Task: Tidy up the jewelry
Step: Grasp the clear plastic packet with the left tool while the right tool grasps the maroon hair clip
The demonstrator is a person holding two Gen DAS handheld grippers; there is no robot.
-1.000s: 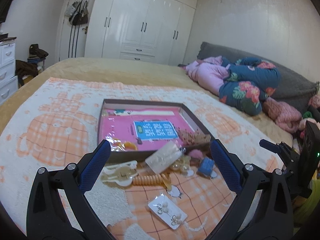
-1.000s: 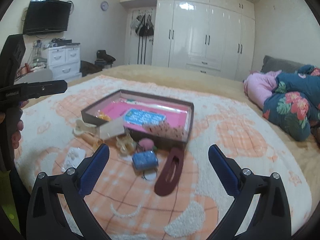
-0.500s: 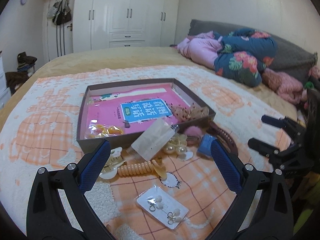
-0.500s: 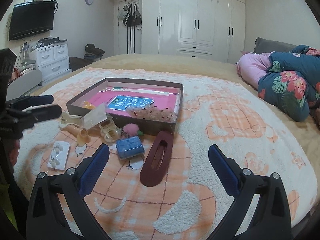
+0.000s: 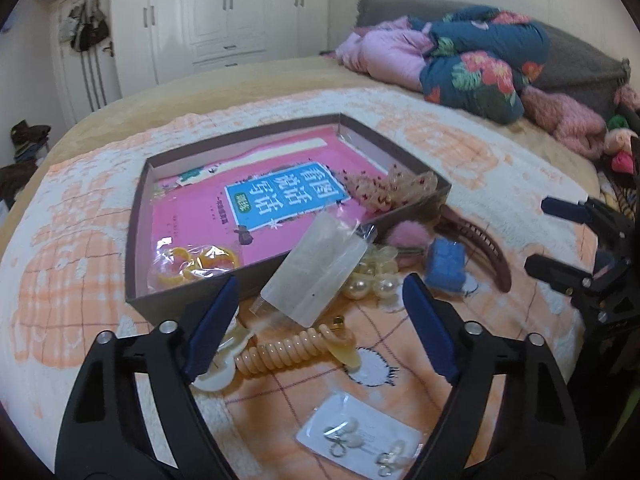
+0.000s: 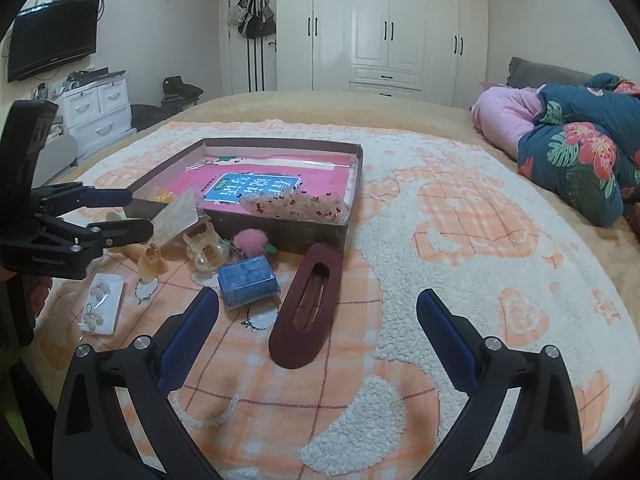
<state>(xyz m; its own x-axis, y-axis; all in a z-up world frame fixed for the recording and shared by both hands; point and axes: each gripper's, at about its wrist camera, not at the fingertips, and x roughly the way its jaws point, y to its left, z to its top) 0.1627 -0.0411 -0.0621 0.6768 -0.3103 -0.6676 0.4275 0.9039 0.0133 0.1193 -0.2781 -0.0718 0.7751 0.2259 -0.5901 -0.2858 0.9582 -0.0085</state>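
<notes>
- The left gripper (image 5: 316, 316) jaws are closing around the clear packet (image 5: 316, 270), which is leaning on the box (image 5: 136, 240) rim; it is not being pinched yet.
- The packet could be pushed off the rim, or the coil hair tie (image 5: 288, 346) caught instead.
- The right gripper (image 6: 318, 330) jaws are being kept spread, empty, above the maroon clip (image 6: 308, 304).

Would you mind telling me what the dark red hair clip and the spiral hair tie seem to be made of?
Dark red hair clip: probably hard plastic, matte, with a smooth rigid moulded outline. Spiral hair tie: likely glossy elastic plastic, given its shiny coiled peach turns.
</notes>
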